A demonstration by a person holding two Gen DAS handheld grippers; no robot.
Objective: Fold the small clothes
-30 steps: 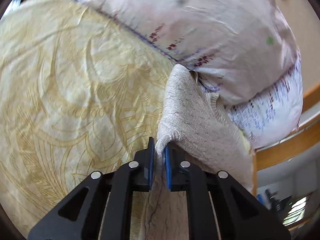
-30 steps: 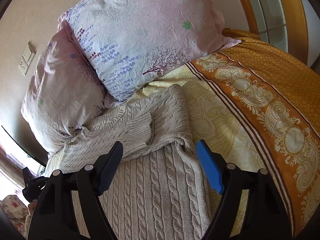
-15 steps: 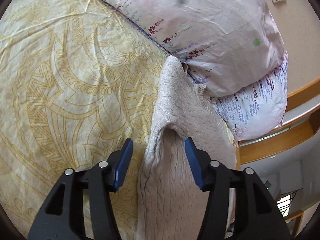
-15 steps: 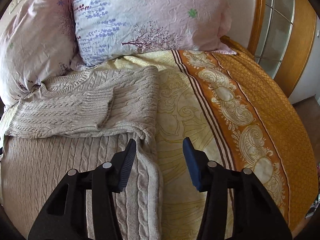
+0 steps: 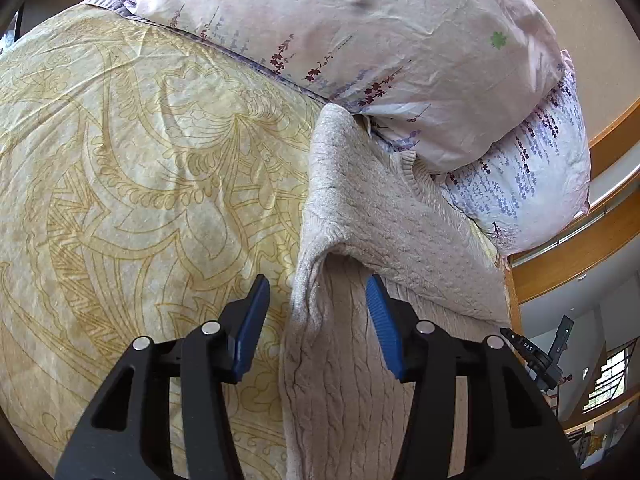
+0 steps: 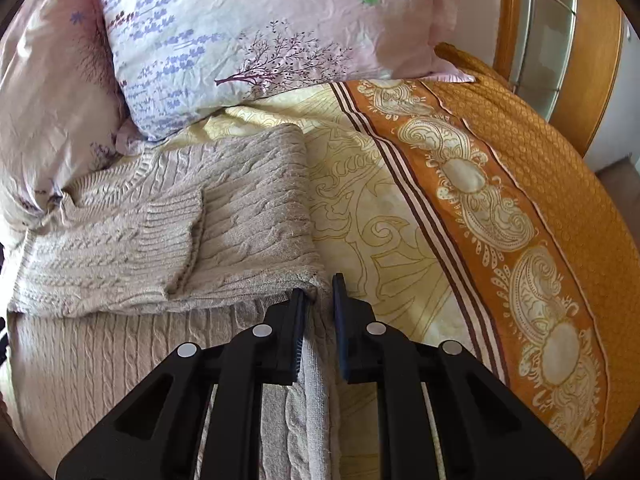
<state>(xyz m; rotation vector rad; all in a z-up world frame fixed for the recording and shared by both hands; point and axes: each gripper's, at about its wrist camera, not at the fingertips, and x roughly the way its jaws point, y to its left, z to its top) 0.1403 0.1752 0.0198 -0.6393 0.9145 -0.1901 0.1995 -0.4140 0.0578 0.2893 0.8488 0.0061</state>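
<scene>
Sleeves already folded across the sweater (image 6: pixel 240 208); your right tool (image 6: pixel 318 292) has just been closing, now clamped on its 6 o'clock side edge, left tool (image 5: pixel 318 300) apart, body fold left.

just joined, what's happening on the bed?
A person with tongs in each hand is folding a beige knit sweater on the bedspread, below the pillows. One sleeve is already folded across the chest. The right tongs have just been closing and now pinch the sweater's edge at the fold. The left tongs stand open astride the opposite edge, pads not touching it.
</scene>
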